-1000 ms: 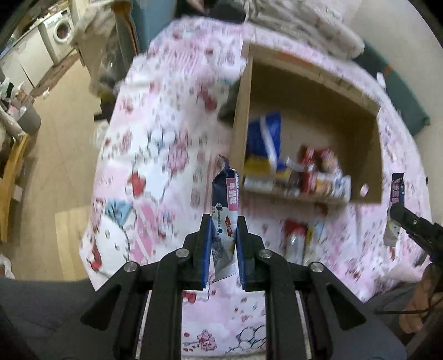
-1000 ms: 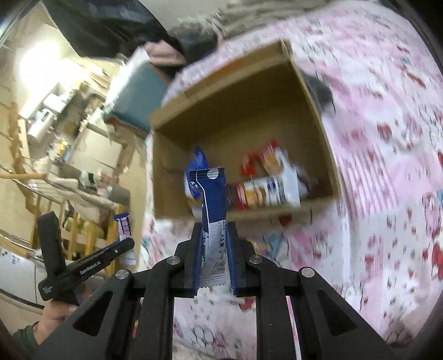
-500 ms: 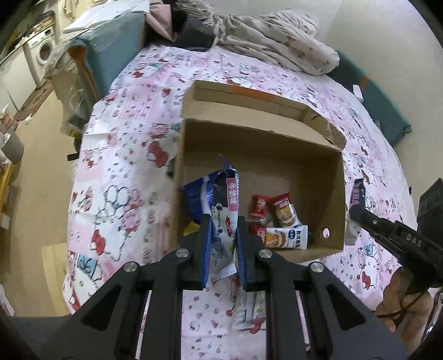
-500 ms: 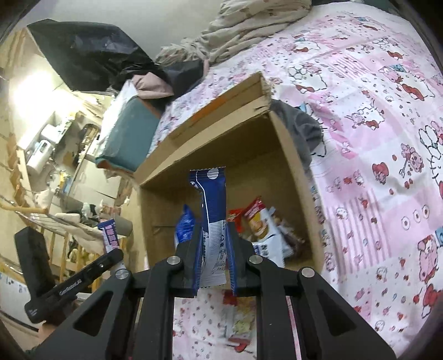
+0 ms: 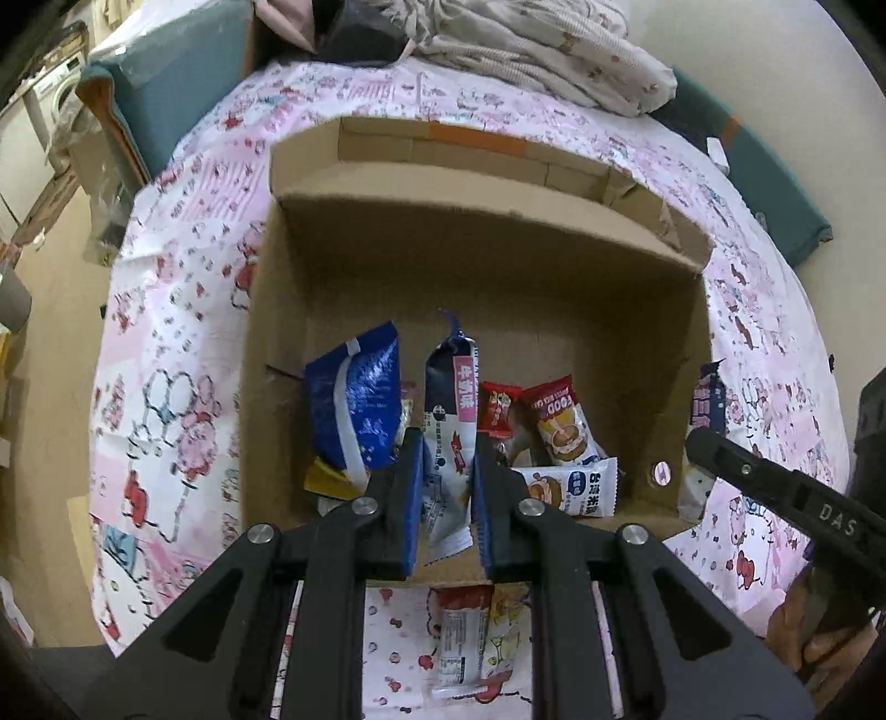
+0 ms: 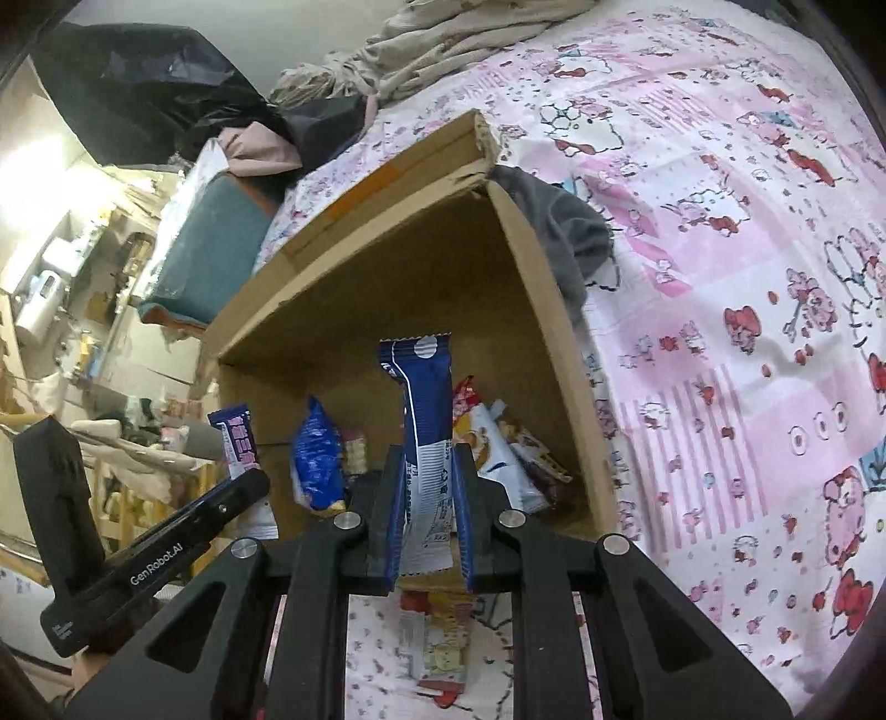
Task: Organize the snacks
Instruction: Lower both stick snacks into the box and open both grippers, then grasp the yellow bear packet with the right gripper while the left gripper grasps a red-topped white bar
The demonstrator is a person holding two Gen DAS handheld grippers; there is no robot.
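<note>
An open cardboard box (image 5: pixel 498 260) (image 6: pixel 387 288) lies on a pink cartoon-print bedspread and holds several snack packets. My left gripper (image 5: pixel 447 448) is shut on a dark blue and white snack stick with a pink label (image 5: pixel 451 421), held upright over the box's near edge. My right gripper (image 6: pixel 423 471) is shut on a blue and white snack stick (image 6: pixel 423 421), also upright above the box's near wall. Each gripper shows at the edge of the other's view: the right one (image 5: pixel 698 437) with its stick, the left one (image 6: pixel 252 479) with its stick.
Inside the box lie a large blue bag (image 5: pixel 360 410), red packets (image 5: pixel 559 421) and a white packet (image 5: pixel 570 482). One more snack packet (image 5: pixel 470 637) (image 6: pixel 437 637) lies on the bedspread in front of the box. Grey cloth (image 6: pixel 559 232) rests beside the box; crumpled bedding (image 5: pixel 526 50) lies beyond.
Both grippers have moved toward the box with their snack sticks; the box has grown larger and shifted to the centre of the left wrist view. Both grips are unchanged.
</note>
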